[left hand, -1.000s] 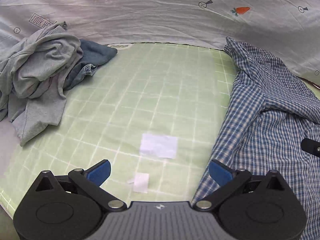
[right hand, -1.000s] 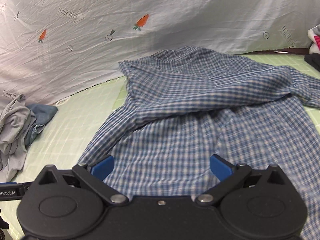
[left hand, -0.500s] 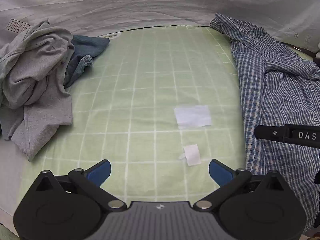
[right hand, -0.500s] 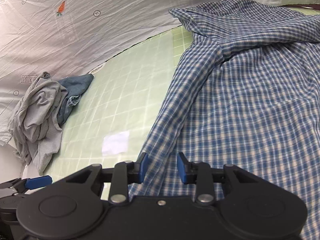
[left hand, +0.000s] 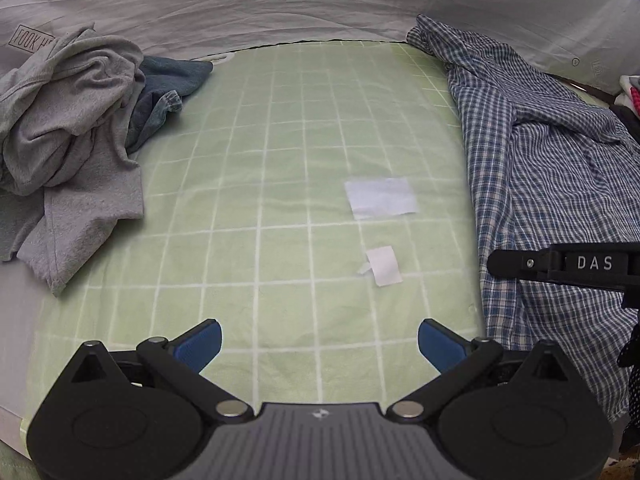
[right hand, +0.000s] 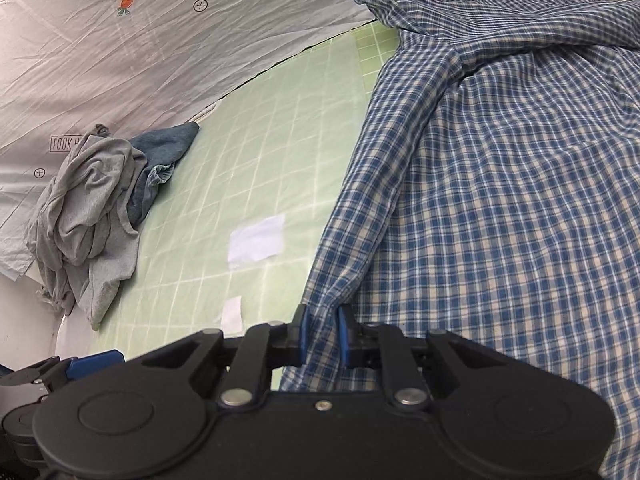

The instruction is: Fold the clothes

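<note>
A blue-and-white plaid shirt [right hand: 500,184] lies spread on the right half of a green grid mat [left hand: 280,160]. My right gripper [right hand: 322,336] is closing its jaws on the shirt's left edge, and a fold of the cloth is bunched between the blue pads. In the left wrist view the same shirt [left hand: 540,168] fills the right side, with a black finger of the right gripper [left hand: 560,266] lying over it. My left gripper [left hand: 318,340] hovers open over bare mat, left of the shirt, with nothing between its fingers.
A crumpled heap of grey and denim clothes [left hand: 72,120] sits at the mat's left edge. Two white paper patches [left hand: 380,196] [left hand: 384,266] lie mid-mat. A wrinkled white sheet with carrot prints [left hand: 280,0] lies beyond the mat. More items [left hand: 630,92] peek in at far right.
The right jaws went from wide open to closed around the shirt's left edge. The left gripper drifted away from the shirt, and the right gripper's finger came into its view.
</note>
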`<state>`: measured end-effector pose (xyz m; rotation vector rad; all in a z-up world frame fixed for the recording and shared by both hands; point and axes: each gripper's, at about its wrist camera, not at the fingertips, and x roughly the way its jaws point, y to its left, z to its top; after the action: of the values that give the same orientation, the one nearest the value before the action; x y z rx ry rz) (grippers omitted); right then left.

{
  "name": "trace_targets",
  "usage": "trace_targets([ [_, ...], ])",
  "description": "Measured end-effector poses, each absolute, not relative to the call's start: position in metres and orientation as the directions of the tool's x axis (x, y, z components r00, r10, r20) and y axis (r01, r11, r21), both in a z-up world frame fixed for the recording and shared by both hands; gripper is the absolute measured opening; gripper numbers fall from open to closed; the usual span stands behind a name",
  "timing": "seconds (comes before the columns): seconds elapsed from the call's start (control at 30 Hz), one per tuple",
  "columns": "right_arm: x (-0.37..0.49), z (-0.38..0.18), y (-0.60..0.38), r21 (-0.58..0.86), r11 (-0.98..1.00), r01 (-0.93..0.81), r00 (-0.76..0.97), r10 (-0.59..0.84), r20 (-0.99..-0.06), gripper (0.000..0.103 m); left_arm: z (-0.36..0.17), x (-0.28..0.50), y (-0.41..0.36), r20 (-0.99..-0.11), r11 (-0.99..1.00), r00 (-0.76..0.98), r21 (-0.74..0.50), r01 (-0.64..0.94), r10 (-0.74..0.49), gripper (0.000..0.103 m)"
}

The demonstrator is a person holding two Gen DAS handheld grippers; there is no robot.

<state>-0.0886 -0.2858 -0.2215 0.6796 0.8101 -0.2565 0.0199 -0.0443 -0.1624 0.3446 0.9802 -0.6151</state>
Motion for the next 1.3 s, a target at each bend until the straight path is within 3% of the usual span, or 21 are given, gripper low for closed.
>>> trace_targets([
  [0.17,-0.099,-0.215,-0.29,0.485,0.758,0.437,0.701,0.051,-0.712,0.004,-0.162,0.017,-0.046,-0.851,0.787,0.408,-0.009,0.617,-0.33,0.103],
  [0.63,-0.146,-0.19,-0.332,0.52,0.74,0.426,0.756,0.024,-0.655,0.003,-0.157,-0.017,-0.118,-0.841,0.703,0.364,-0.028,0.71,-0.401,0.103],
  [1.03,-0.198,-0.186,-0.409,0.518,0.716,0.467,0.742,0.001,-0.67,0.003,-0.155,-0.067,-0.189,-0.847,0.687,0.346,-0.032,0.726,-0.404,0.103],
  [1.3,-0.199,-0.195,-0.44,0.427,0.789,0.441,0.687,0.009,-0.727,0.003,-0.165,-0.087,-0.216,-0.87,0.714,0.358,0.009,0.701,-0.34,0.103],
])
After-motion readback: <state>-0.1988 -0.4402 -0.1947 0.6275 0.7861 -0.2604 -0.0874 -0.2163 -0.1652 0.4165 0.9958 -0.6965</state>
